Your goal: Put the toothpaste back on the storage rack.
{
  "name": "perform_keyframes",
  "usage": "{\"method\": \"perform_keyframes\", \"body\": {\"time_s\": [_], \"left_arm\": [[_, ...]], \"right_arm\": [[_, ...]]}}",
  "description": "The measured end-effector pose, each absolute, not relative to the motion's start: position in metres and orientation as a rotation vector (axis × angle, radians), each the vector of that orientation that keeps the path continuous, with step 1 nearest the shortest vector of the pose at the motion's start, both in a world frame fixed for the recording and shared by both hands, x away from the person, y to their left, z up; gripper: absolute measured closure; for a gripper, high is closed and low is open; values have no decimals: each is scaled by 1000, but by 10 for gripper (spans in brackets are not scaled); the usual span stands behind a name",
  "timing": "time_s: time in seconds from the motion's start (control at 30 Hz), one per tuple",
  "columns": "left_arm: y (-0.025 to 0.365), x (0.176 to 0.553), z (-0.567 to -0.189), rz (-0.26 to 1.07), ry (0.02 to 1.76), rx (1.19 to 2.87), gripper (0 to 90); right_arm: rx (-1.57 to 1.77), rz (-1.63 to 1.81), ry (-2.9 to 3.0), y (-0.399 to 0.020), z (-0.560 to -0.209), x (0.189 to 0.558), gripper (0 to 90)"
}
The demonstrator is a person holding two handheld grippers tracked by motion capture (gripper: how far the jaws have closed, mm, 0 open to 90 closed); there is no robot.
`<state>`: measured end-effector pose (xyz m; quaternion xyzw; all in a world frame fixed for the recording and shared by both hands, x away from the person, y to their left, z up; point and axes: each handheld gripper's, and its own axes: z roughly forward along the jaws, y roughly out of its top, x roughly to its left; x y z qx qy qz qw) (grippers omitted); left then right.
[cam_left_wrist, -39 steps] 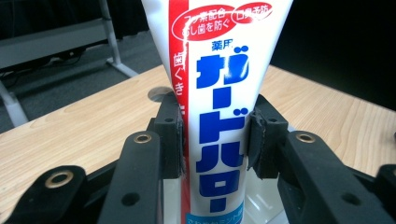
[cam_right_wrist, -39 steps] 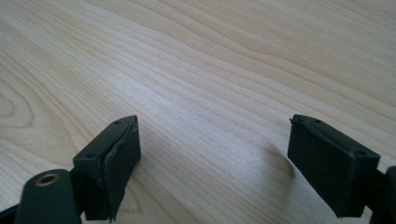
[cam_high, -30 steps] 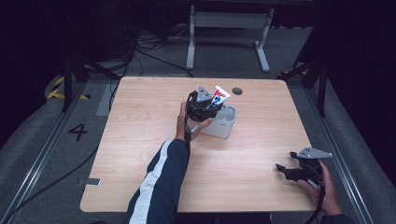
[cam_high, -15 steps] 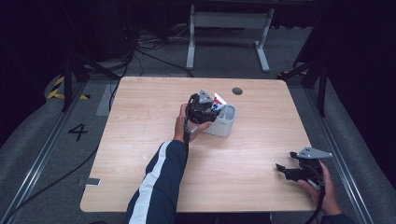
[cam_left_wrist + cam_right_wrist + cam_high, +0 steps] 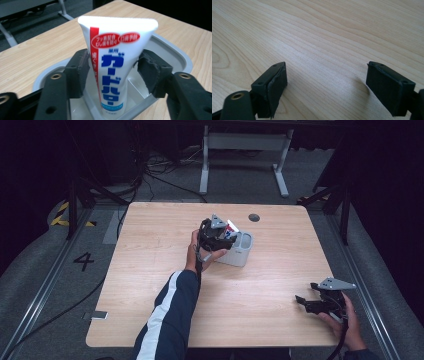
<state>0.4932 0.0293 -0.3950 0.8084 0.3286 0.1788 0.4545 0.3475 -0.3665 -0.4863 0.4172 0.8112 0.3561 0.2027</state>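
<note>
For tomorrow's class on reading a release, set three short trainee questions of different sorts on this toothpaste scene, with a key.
1. True or false: the toothpaste tube stands cap-down in the grey holder.
2. The left gripper is: A shut on the tube, B open around it.
3. What lies under the right gripper?
Key: 1 true. 2 B; its jaws have just been opening, tube between them. 3 Bare wooden table.

right gripper (image 5: 325,82) | 2 black jaws wide apart | above bare wooden table (image 5: 332,32)
</note>
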Motion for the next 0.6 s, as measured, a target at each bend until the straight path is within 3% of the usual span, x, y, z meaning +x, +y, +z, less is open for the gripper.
{"method": "perform_keyframes", "body": {"time_s": [0.37, 0.6], "left_arm": [[34, 489, -388, 456, 803, 2019, 352], [35, 484, -384, 473, 796, 2046, 271]], "right_arm": [[1163, 993, 2264, -366, -486, 347, 175], [1164, 993, 2264, -366, -486, 347, 175]]}}
